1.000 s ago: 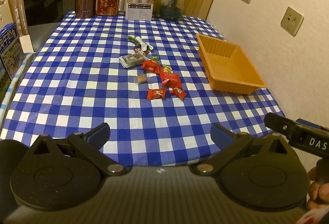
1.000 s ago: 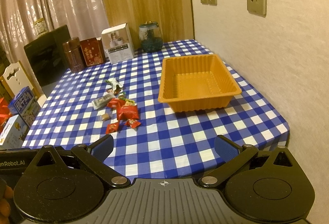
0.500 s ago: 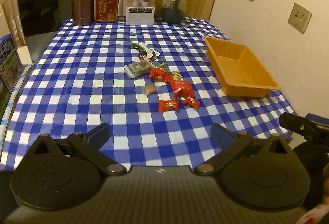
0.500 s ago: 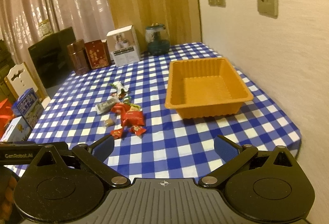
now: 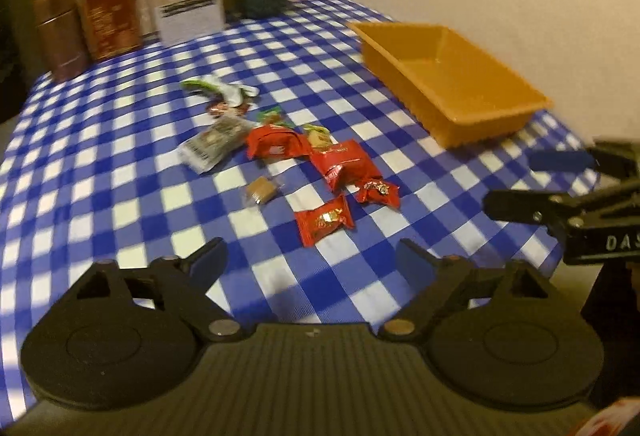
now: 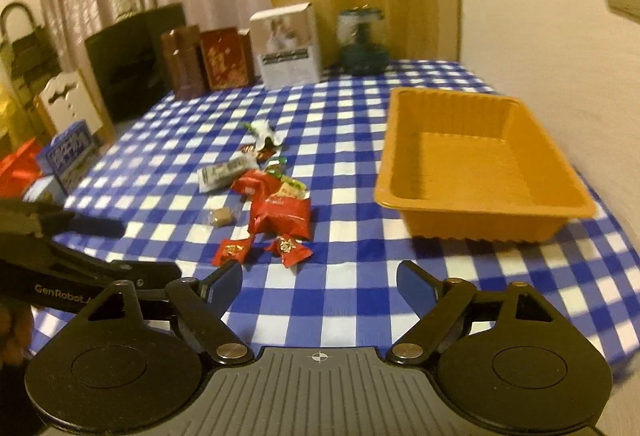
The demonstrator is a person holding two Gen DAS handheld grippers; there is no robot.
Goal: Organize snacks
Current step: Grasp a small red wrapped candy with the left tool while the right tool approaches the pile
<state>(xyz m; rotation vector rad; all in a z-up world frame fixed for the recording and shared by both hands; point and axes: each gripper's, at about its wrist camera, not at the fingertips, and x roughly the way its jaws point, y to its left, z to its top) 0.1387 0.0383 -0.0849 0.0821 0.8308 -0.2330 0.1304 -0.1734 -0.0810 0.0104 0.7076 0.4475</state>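
Narrowing but empty, left gripper and right gripper jaws both gape. Snack pile mid-tablecloth, strung diagonally near-to-far; orange tray alongside, long axis likewise.

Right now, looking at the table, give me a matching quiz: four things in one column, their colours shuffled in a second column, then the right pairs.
Things:
1. tray
2. tablecloth
3. nearest candy wrapper
4. tall box at the back

Colours:
A. red
B. white
C. orange
D. blue and white checks

Pairs: 1-C, 2-D, 3-A, 4-B
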